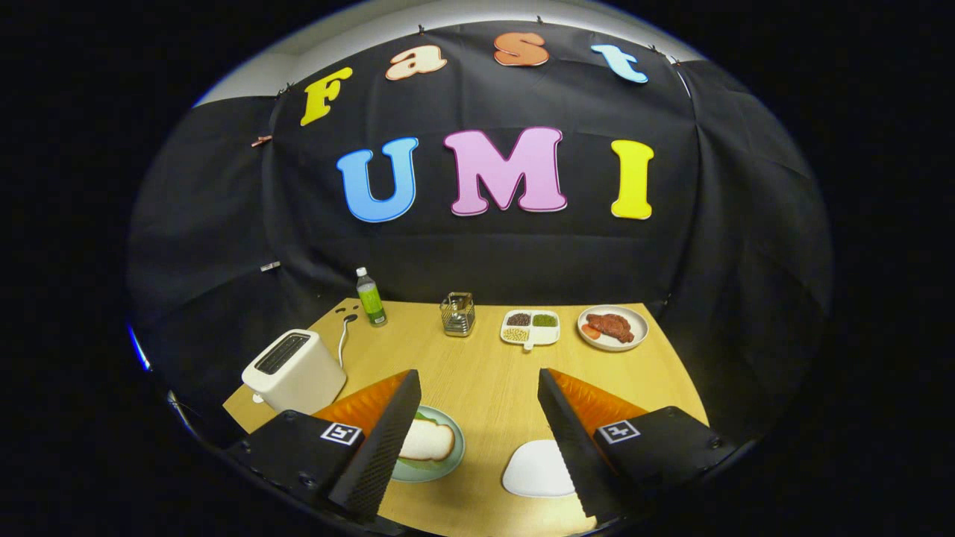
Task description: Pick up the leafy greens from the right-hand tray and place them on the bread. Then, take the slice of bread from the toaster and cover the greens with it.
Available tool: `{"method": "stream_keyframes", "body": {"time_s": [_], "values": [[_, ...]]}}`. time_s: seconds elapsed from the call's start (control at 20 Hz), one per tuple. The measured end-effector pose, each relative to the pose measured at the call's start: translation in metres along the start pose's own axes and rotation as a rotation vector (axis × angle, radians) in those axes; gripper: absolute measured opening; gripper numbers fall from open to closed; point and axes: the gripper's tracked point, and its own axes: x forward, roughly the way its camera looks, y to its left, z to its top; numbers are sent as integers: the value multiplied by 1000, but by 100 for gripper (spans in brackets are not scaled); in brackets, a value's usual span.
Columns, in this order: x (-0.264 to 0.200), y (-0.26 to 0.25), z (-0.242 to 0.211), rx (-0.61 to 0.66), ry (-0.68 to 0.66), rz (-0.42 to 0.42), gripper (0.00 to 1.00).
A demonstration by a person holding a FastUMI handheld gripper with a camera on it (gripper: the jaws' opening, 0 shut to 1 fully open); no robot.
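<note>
The claw hangs released, fingers spread above the wooden desk. A toaster sits at its left edge, a plate of meat by the far right corner against the black cloth wall.

Black cloth wall drapes the whole back of the booth, creased and clipped along its top edge. Up at eleven o'clock, a pale strip of room wall peeks above it. Down at six, a light wooden table under even lighting.
</note>
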Motion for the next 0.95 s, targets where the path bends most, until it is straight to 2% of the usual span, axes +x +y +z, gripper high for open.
{"method": "stream_keyframes", "body": {"time_s": [0.3,0.4,0.95], "values": [[-50,-22,16,-58,-64,-25,98],[-63,-18,15,-37,-79,-32,98],[-57,-13,10,-67,-76,-20,98]]}}
